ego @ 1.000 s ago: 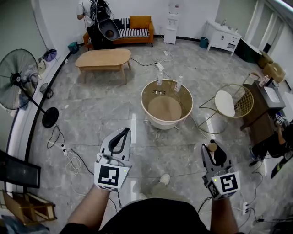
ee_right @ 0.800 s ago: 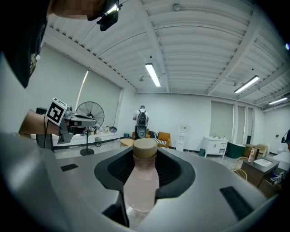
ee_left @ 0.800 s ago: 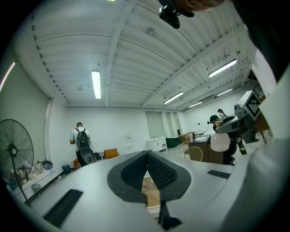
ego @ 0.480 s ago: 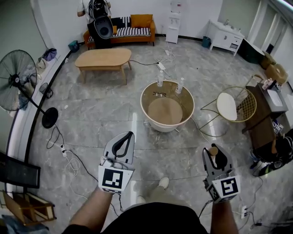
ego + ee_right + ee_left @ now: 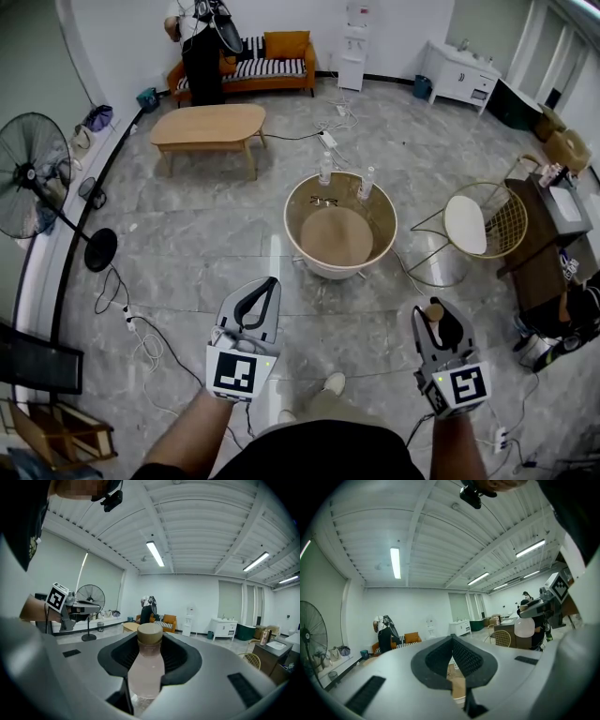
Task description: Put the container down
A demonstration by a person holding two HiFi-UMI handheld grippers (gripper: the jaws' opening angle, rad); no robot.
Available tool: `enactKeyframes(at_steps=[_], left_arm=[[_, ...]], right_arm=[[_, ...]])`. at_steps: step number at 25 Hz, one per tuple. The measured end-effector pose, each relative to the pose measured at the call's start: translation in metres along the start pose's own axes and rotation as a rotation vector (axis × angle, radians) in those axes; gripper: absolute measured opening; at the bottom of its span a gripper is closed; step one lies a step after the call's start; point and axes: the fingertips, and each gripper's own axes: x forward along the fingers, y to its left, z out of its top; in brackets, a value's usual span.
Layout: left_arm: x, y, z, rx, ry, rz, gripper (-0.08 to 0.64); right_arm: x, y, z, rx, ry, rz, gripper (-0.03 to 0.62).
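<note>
Right claw (image 5: 441,317) clamps capped container (image 5: 146,665); left claw (image 5: 270,284) closed, empty.
Looks light, smooth plastic, may slip: best gripped below cap.

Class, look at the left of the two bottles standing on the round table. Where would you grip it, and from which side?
Probably the body of the left bottle, jaws level, from the near side. It stands upright at the round table's far edge, apart from the other bottle, flanks free.
</note>
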Motion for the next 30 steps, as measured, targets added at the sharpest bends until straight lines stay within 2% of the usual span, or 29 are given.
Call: enactKeyframes(at_steps=[14, 23, 30], left_arm=[[0.068, -0.013, 0.01, -0.008, 0.015, 0.003, 0.015], [0.099, -0.024, 0.019, -0.015, 0.03, 0.067, 0.015], [0.113, -0.03, 0.017, -0.018, 0.042, 0.074, 0.015]], right_arm=[[0.035, -0.052, 0.002, 0.022, -0.006, 0.039, 0.149], [0.051, -0.094, 0.003, 0.02, -0.021, 0.099, 0.149], [0.054, -0.117, -0.006, 0.025, -0.009, 0.093, 0.149]])
